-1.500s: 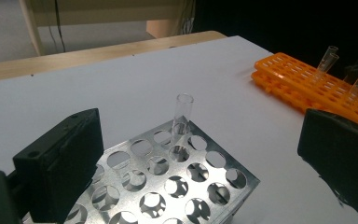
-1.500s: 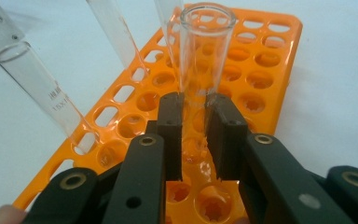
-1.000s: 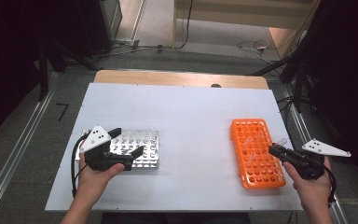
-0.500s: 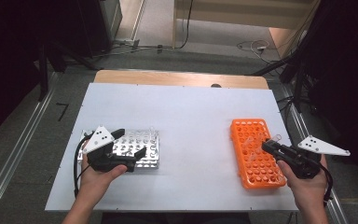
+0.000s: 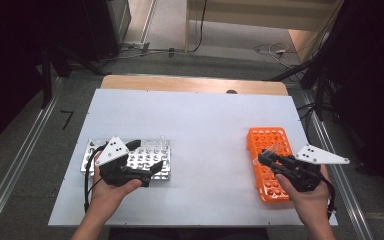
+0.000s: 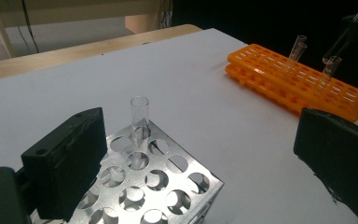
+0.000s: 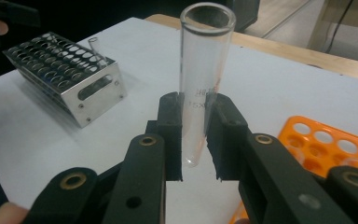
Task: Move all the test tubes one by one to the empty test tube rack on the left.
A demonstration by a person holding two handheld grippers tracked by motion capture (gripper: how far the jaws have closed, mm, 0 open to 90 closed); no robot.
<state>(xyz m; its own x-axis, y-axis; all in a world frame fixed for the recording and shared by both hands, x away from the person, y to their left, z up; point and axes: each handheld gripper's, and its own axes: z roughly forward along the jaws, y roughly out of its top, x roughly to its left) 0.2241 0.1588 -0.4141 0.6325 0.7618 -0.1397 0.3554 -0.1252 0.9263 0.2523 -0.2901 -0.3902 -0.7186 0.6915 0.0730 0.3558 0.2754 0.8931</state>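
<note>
On the white worktop (image 5: 200,130), the metal rack (image 5: 152,155) sits toward the near-left corner and the orange rack (image 5: 262,145) lies along the right edge. The left gripper (image 5: 147,161) rests over the metal rack with its jaws spread wide and nothing between them; the hand and gripper body hide much of that rack's near side in the high view. In the left gripper view one clear tube (image 6: 139,119) stands upright in a far hole of the metal rack, and two more tubes (image 6: 296,49) lean in the orange rack. The right gripper (image 7: 196,135) has its jaws closed on a glass tube (image 7: 204,70), gripping the lower part, open mouth up. Faint printing on the glass is partly covered by the pads and cannot be read. In the high view this tube is only a pale streak above the orange rack, whose near end is hidden under the right hand (image 5: 310,200).
</note>
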